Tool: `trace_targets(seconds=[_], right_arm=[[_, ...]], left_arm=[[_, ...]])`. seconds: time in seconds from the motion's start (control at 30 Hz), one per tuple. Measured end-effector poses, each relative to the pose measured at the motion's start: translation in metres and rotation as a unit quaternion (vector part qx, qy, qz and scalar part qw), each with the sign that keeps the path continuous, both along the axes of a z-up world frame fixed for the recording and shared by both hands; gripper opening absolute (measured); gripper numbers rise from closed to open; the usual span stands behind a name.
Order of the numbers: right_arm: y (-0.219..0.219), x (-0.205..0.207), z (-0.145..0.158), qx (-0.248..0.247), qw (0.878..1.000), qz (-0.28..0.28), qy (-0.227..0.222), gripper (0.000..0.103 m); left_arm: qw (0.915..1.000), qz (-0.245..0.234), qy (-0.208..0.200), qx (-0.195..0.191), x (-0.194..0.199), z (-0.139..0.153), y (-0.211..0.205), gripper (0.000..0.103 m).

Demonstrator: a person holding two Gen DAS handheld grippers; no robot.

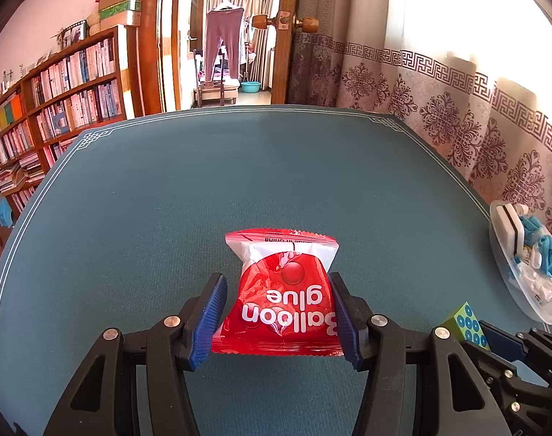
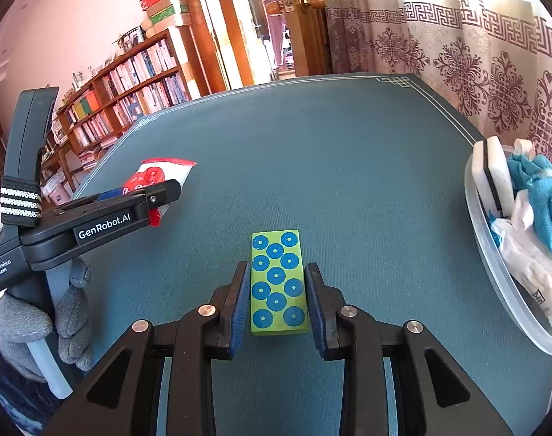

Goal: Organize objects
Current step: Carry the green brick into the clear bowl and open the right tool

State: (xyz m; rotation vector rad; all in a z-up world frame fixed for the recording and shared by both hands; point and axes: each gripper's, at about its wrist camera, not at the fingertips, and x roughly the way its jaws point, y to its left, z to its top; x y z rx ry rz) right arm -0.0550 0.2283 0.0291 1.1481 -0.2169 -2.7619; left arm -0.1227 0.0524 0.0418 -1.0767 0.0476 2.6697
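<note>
My left gripper (image 1: 278, 318) clamps the glue packet (image 1: 281, 292); my right gripper (image 2: 277, 299) clamps the green block (image 2: 278, 283) above the table (image 2: 348, 167)

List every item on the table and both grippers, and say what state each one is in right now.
left gripper: shut on the red packet.
red packet: sealed, crinkled, held above the table.
right gripper: shut on the green block.
green block: gripped by its long sides.
clear tub: open-topped, holding a sponge, a blue cloth and white packets.
door: open.
</note>
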Motion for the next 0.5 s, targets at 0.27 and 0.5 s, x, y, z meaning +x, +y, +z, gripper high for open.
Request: trace_targets(seconds=[0.27,0.5], right_arm=[[0.025,0.025,0.002,-0.014,1.0,-0.025,0.001,0.031],[0.044,0.041,0.006,-0.023,0.999,-0.044,0.007,0.031]], left_arm=[[0.9995,-0.03,0.005,-0.011,0.014,-0.001,0.019,0.059],[0.9986,-0.049,0.007,-0.02,0.025,-0.002,0.035,0.059]])
